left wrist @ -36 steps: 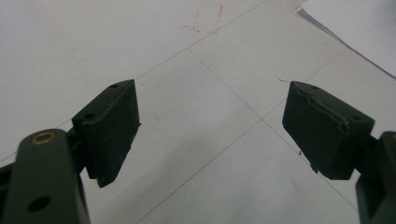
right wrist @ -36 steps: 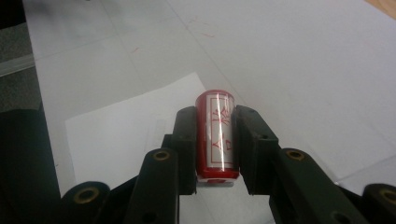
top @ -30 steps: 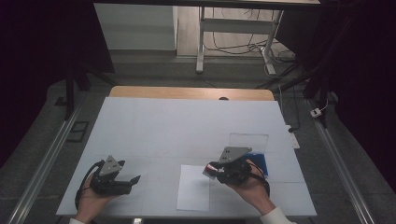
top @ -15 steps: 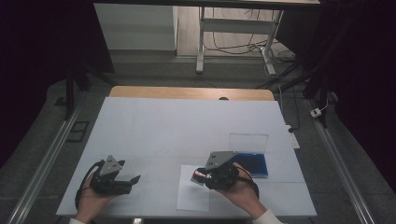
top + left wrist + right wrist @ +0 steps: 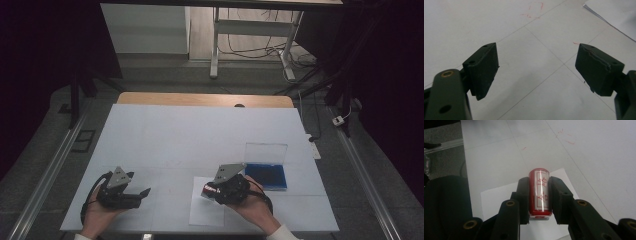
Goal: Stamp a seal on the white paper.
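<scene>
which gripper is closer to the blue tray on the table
Right. The right gripper sits just left of the blue tray, over the paper sheet, clamped on a red stamp. The left gripper rests open, far off near the table's left front.

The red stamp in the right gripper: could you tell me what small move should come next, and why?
Probably lower the right gripper to press the red stamp onto the white sheet: its jaws clamp the stamp above that sheet.

Left tool (image 5: pixel 145 191) agape, right tool (image 5: pixel 206 191) clamped (low)
</scene>
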A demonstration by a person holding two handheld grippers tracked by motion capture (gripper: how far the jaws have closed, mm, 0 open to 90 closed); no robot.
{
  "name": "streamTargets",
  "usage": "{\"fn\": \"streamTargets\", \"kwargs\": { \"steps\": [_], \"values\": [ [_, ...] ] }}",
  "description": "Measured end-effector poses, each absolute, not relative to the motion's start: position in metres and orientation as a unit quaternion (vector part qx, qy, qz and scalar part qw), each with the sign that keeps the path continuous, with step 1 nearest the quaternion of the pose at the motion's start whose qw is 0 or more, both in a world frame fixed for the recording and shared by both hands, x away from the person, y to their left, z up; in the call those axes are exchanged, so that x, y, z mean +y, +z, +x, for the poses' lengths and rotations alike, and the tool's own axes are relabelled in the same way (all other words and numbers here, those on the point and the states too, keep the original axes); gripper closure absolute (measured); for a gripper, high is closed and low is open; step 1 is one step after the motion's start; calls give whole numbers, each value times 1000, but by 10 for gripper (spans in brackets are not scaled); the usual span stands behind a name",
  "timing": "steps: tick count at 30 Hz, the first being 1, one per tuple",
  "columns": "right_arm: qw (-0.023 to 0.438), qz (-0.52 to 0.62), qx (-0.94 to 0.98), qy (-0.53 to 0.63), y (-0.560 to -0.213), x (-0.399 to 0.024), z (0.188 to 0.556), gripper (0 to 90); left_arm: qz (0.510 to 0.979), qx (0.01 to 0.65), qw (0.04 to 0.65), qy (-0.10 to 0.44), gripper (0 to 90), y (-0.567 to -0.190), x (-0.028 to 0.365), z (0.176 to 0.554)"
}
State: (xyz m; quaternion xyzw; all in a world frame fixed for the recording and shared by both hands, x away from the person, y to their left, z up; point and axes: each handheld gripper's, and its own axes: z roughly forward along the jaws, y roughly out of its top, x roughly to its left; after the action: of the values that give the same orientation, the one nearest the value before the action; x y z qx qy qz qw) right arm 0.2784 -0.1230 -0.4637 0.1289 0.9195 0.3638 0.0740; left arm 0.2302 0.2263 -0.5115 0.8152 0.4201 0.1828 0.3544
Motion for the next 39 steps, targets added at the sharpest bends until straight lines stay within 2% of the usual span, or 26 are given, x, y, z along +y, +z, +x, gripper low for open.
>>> {"fn": "streamTargets", "kwargs": {
  "steps": [39],
  "values": [
    [84, 128, 934, 322, -491, -113, 282, 698, 816, 419, 352, 184, 191, -512, 226, 230]
  ]
}}
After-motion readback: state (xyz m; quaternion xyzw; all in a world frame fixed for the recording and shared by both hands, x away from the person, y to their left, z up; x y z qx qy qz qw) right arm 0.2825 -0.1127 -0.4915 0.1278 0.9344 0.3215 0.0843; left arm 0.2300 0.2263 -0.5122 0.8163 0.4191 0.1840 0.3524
